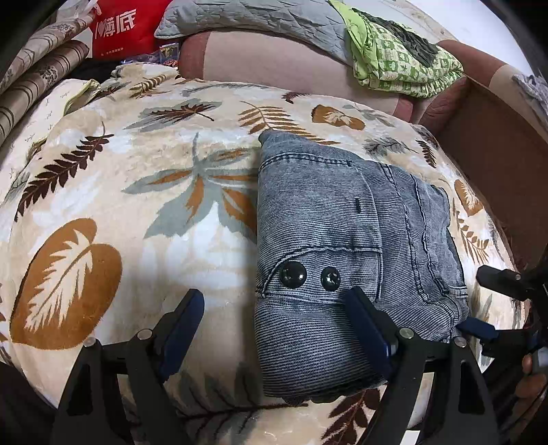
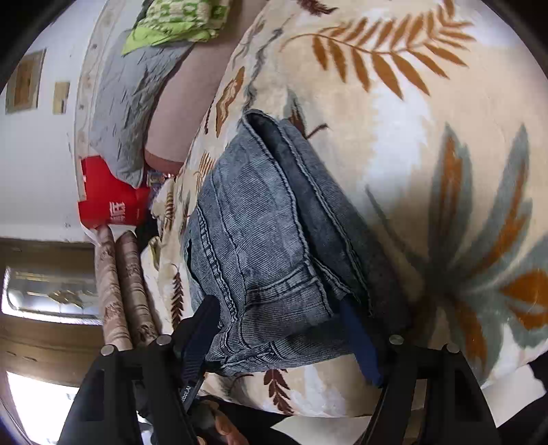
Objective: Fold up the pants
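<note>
The grey-blue denim pants [image 1: 342, 239] lie folded into a compact stack on the leaf-patterned blanket [image 1: 137, 205]. Two dark buttons face up near the front. My left gripper [image 1: 274, 311] is open; its right finger rests on the stack's near end and its left finger is over bare blanket. My right gripper [image 2: 281, 318] is open around the pants' [image 2: 267, 239] near edge, one finger on top and one tucked under a fold. It also shows at the right edge of the left wrist view [image 1: 493, 301].
A green patterned cloth [image 1: 404, 58] and a grey quilted cover [image 1: 257, 17] lie on the pink sofa back [image 1: 274, 65]. A red bag [image 1: 120, 27] and rolled patterned fabric [image 1: 37, 75] sit at the far left. A brown box wall [image 1: 496, 154] stands right.
</note>
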Motion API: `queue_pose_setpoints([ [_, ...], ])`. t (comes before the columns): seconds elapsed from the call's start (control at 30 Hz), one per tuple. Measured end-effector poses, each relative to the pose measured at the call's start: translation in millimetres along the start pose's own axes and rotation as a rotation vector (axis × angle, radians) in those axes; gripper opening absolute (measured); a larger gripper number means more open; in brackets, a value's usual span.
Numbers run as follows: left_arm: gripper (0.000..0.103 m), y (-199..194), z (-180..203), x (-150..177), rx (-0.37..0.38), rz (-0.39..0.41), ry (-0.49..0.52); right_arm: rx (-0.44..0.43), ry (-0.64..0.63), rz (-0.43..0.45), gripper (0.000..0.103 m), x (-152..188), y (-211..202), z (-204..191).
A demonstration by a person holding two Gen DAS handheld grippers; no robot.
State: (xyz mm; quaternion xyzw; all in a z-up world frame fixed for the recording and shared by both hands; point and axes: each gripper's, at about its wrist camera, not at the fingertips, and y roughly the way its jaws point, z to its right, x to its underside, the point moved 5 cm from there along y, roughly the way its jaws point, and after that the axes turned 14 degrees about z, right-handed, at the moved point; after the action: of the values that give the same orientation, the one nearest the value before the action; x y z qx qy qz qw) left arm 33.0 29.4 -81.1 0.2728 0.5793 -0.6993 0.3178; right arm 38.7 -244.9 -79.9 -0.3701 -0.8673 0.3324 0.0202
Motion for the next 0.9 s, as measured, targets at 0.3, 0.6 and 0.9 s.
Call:
queue_pose_setpoints([
  [0.3, 0.085, -2, -1, -1, -0.001, -0.002, 0.005, 0.123, -0.201, -0.017, 0.012, 1, 5, -8],
  [0.6, 0.085, -30, 5, -33, -0.011, 0.089, 0.014, 0.218, -0.474, 0.059, 0.011, 12, -19, -29],
  [0.9, 0.086, -4, 21, -4, -0.092, 0.036, 0.222, 0.216, -0.431, 0.056, 0.018, 3, -31, -10],
])
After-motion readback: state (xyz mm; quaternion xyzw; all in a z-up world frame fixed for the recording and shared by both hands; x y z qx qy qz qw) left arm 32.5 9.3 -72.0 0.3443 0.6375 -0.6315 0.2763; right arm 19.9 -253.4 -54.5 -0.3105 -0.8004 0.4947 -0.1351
